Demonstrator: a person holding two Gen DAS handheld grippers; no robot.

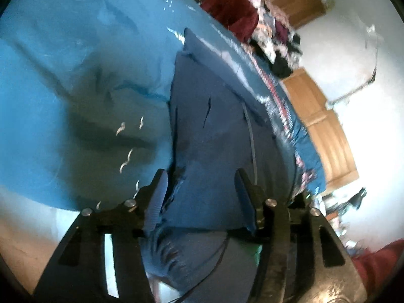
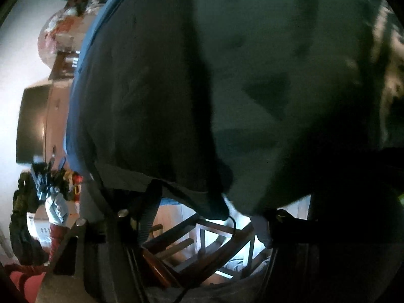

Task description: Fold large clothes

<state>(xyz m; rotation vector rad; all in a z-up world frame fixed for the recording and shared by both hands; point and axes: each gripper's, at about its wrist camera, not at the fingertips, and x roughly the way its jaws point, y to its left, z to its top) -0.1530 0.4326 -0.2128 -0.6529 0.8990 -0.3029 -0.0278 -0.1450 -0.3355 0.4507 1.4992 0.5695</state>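
- Left gripper point(image 1: 200, 197): two black fingers with ribbed blue pads point(image 1: 157, 199), spread apart, nothing pinched; a fold of navy garment point(image 1: 212, 136) lies between and under them, with more of the cloth bunched below near the gripper body.
- Navy garment, left wrist view: spread in a long wedge running away from the jaws across a teal bedspread point(image 1: 75, 75); a short slit-like crease and a pale seam line show on its surface.
- Teal bedspread: covers a bed, printed with small white squiggles and a red-and-white patterned border point(image 1: 280, 106) along the far edge.
- Beyond the bed: a maroon cloth heap point(image 1: 232, 7) with mixed clutter, wooden doors point(image 1: 325, 136) and a white wall point(image 1: 353, 38).
- Right gripper point(image 2: 205, 217): left finger point(image 2: 149, 214) visible with ribbed pad, right finger dark and partly covered; jaws parted, and whether the draping cloth is caught on the right side cannot be told.
- Dark garment point(image 2: 252, 88), right wrist view: hangs over and in front of the jaws, filling most of the frame; colour reads dark green-black in shadow.
- Below the cloth: wooden chair frame point(image 2: 202, 240) on a light floor.
- Left margin: dark screen point(image 2: 32, 126) and blurred clutter.
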